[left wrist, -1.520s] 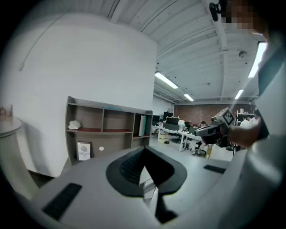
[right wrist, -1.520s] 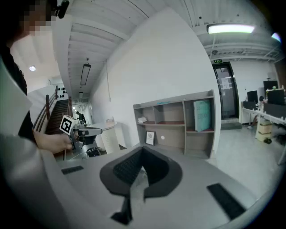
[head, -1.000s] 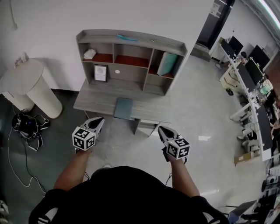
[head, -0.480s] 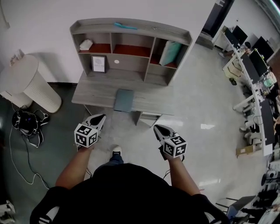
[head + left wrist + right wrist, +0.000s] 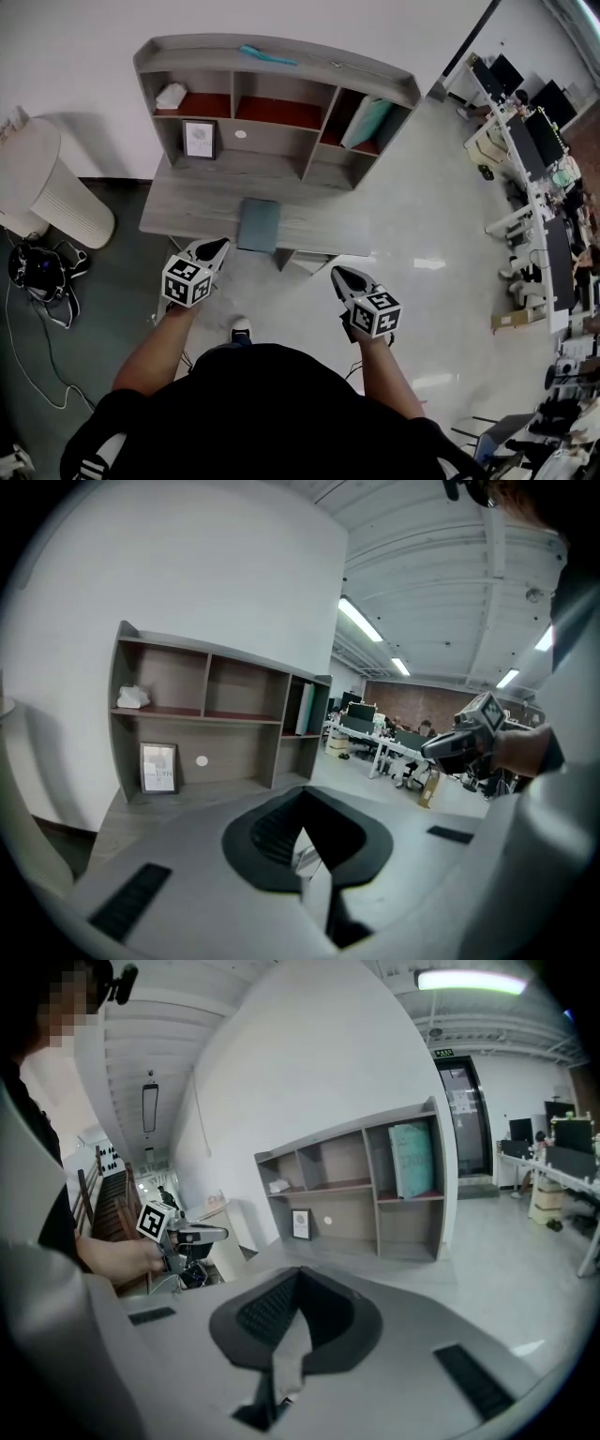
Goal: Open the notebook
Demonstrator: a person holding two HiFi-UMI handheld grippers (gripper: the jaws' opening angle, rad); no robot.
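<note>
**Change noted.** Compared with the views of a second ago, the desk (image 5: 187,214) and its shelf unit (image 5: 281,86) fill more of the head view. Both grippers now sit nearer the desk's front edge. The person is closing in on the desk and nothing has been touched. In my judgement this is still the approach, and the opening has not begun.

**Notebook** (image 5: 259,225). It lies flat and closed at the middle of the desk's front edge, with nothing on it.

**Left gripper** (image 5: 215,247). The jaws are fully together with nothing between them. The forearm is stretched forward and the gripper is tipped slightly downward. Its tip shows at the desk's front edge, just left of the notebook. The steep head view does not settle whether it is over the desk or short of it.

**Right gripper** (image 5: 337,274). The jaws are together and empty. It is held out level with the left and tipped down, over the floor short of the desk and right of the notebook.

**Requirement.** A tip must reach the cover's free edge before the cover can be lifted.
</note>
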